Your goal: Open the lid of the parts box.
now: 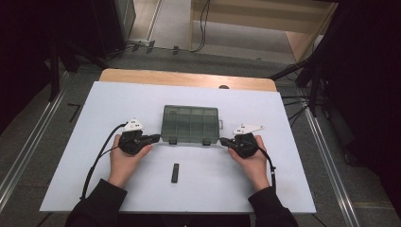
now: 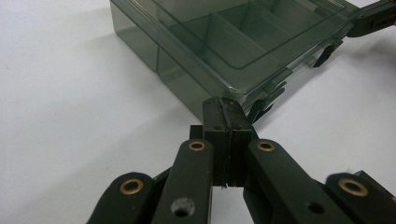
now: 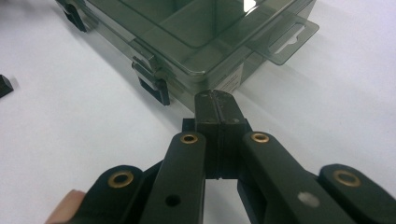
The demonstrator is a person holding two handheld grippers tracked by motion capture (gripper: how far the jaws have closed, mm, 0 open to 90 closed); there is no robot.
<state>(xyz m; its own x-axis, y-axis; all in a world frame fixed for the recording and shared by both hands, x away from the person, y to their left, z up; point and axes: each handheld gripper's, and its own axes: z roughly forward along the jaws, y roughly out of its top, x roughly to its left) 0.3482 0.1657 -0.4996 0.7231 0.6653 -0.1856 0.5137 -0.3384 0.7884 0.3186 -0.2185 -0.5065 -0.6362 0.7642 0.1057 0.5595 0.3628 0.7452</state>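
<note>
A smoky clear plastic compartment box (image 1: 190,124) with its lid down lies in the middle of the white table top (image 1: 94,123). My left gripper (image 1: 158,137) is shut with nothing in it, its tip at the box's front left corner (image 2: 233,91). My right gripper (image 1: 222,140) is shut and empty too, its tip at the front right corner (image 3: 212,79). Two dark latches (image 1: 172,141) sit on the box's front wall. In the left gripper view my jaws (image 2: 223,105) press together right before the corner. The right gripper (image 3: 215,97) looks the same.
A small black bar (image 1: 175,172) lies on the table between my forearms, nearer than the box. A hang tab (image 3: 286,39) sticks out from the box's right end. A wooden strip (image 1: 189,78) edges the far side; cables run on the floor beyond.
</note>
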